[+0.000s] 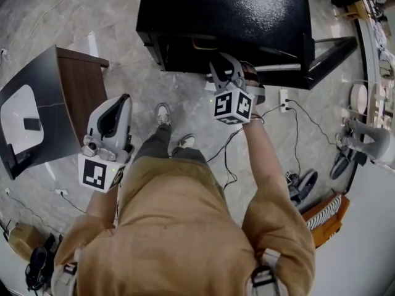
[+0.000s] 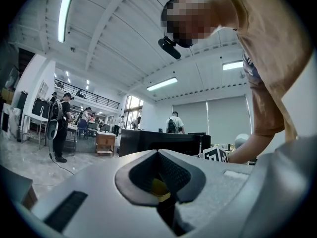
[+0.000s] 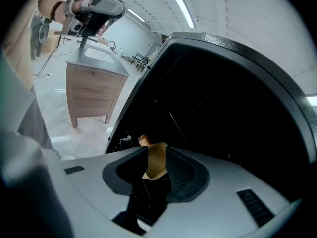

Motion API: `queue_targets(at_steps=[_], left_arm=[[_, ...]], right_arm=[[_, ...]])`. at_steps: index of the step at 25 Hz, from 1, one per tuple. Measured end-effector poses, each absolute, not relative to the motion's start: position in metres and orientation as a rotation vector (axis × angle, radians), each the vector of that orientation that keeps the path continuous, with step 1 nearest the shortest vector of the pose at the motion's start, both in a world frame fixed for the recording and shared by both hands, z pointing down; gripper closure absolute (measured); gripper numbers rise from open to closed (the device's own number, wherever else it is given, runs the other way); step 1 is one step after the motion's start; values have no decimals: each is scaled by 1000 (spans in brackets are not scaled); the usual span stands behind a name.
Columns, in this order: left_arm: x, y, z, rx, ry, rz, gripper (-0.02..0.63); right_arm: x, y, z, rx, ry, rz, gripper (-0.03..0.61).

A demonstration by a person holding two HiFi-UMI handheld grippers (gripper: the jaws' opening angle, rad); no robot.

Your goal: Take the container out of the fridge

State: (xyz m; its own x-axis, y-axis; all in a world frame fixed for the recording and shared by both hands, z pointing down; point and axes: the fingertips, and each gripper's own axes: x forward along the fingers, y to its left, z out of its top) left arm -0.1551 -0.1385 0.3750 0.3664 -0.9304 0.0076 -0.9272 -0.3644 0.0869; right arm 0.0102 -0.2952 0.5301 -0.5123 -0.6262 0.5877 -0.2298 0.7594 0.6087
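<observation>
A person in a tan shirt (image 1: 179, 227) stands before a black fridge (image 1: 234, 11), its door (image 1: 333, 49) swung open to one side; the right tongs (image 1: 223, 63) reach down at a slant to the fridge's open front; seen along them, the right tongs (image 3: 156, 150) stand apart, clamped on nothing; an amber container (image 3: 157, 161) shows in the gap between their tips, against the dark inside of the fridge (image 3: 223, 108); whether the pads touch it cannot be told. From the head view the container is hidden within the fridge.

The left tongs (image 1: 121, 100) hang level at the person's other side, well apart from the fridge and near a wooden table (image 1: 80, 85) with a grey top; the left tongs (image 2: 158, 155) are closed, tips together, with nothing held; they look out across a bright hall where other people stand at a distance.

Cables (image 1: 228, 153) trail over the pale floor (image 1: 123, 17) by the person's shoes (image 1: 163, 113).
</observation>
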Motion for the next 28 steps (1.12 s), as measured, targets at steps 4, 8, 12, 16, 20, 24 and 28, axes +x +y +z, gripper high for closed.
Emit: queue_targets(at_steps=[4,8,12,16,20,24,28], left_arm=[[-155,-141,377,2534,-1726,-67,614],[-155,-143,380,2534,-1728,-68,614],[-156,-145,384,2532,-1726,-67,614],[-156,-148,386,2527,-1728,-63,614],[-156,-152,390,2525,-1726,-57,614],[-158,-155,397,2512,-1726,-47,614],[-162,-157,402,2505,-1728,-41,614]], right_arm=[[10,-298,539,617,-2084,-590,469],[11,-303,552,602,-2063,-583,466],[8,-307,567,593,-2055,-566,466],[7,-312,581,576,-2037,-569,466],[5,-317,595,548,-2019,-566,465],[2,-322,610,512,-2001,-570,465],[-2,-326,623,489,-1986,-574,465]])
